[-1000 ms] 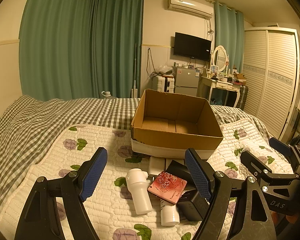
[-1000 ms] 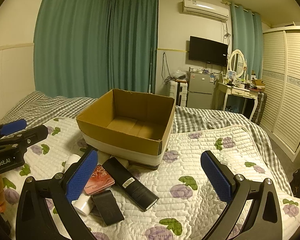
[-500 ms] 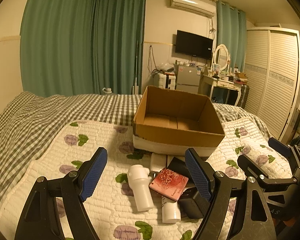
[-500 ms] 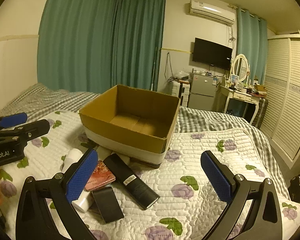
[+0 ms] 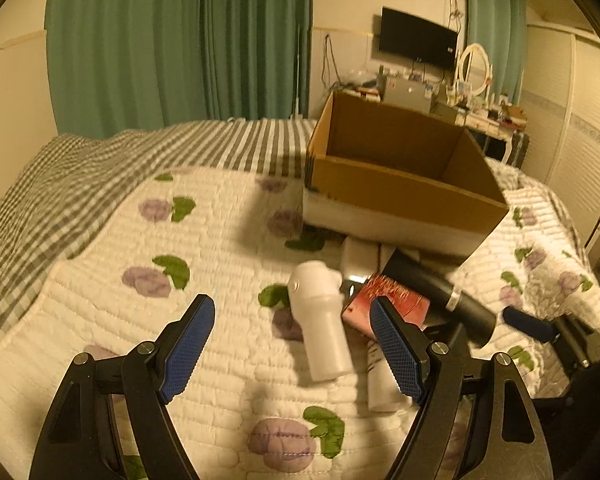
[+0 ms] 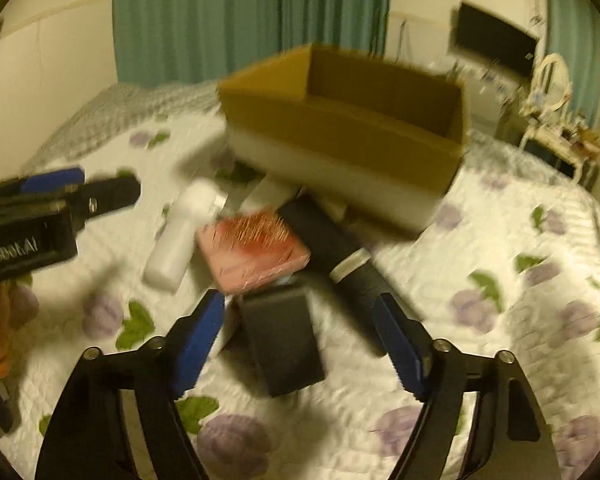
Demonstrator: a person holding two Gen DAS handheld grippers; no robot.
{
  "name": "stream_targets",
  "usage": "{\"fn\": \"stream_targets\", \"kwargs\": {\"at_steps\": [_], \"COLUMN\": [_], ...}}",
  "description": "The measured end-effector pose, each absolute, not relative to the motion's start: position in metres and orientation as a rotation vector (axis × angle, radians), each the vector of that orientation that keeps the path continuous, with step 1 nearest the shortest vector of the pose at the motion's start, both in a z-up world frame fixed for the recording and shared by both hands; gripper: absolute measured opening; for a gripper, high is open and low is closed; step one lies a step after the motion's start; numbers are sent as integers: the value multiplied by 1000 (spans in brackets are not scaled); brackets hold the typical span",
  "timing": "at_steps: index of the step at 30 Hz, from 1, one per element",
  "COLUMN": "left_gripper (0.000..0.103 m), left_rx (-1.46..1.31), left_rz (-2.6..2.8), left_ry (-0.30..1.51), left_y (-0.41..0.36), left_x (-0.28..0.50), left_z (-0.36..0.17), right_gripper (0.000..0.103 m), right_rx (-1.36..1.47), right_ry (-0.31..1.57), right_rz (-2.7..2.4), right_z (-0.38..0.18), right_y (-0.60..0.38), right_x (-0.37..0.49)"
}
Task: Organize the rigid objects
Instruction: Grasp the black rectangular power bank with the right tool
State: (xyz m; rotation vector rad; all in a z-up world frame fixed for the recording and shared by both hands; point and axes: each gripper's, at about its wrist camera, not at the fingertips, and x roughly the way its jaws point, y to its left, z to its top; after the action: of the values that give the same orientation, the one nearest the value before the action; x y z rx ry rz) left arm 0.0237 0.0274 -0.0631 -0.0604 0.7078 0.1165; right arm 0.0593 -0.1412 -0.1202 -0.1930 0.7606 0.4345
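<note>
Both grippers spread wide, nothing held. The pile sits on the bed quilt [image 5: 100, 320], right in front of the cardboard box [image 5: 400, 196], which looks empty as far as either view can see in.

Key relation: right gripper [image 6: 300, 344] is lined up on the small black case [image 6: 284, 340]. The case lies between its fingers, just ahead, long axis running roughly away from the camera and tilted slightly to the right. Fingers straddle its short side, so I'd call that the likely next grasp. The pink box [image 6: 256, 252] rests partly on the case's far end, so lifting could drag it along.

Left gripper [image 5: 292, 356] points at the white bottle [image 5: 320, 320], which lies flat, cap end toward the box, base toward the gripper, just beyond the fingertips and nearer the right-hand finger. Left is the closer one for that bottle.

View differences:
- Right wrist shows the black case in full. In left wrist it's mostly hidden behind the gripper's finger.
- Left wrist shows a second white bottle [image 5: 384, 376] under the pink box, barely visible from the right.
- Both show the long black tube [image 6: 340, 256], angled diagonally, its far end against the base of the cardboard box.
- Right wrist is motion-blurred, so fine contact is hard to tell.
</note>
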Motion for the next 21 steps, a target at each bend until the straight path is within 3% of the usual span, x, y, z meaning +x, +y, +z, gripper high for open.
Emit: {"fn": "stream_targets", "kwargs": {"at_steps": [5,15,21], "left_gripper": [83,82,80], "left_rx": [-54,-8,14], "left_rz": [116,95,8], "left_ry": [743,766,832], "left_y": [26,10,-18], "left_x": [27,26,30], "left_z": [-71,-75,-90], "right_gripper": [50,38,38], "right_rx": [-207,-123,-109], "right_ry": [871,843,773], "right_rz": [473,468,390], "right_z": [-146,-125,-100], "right_y": [-130,-160,-185], "right_x": [73,64,65]}}
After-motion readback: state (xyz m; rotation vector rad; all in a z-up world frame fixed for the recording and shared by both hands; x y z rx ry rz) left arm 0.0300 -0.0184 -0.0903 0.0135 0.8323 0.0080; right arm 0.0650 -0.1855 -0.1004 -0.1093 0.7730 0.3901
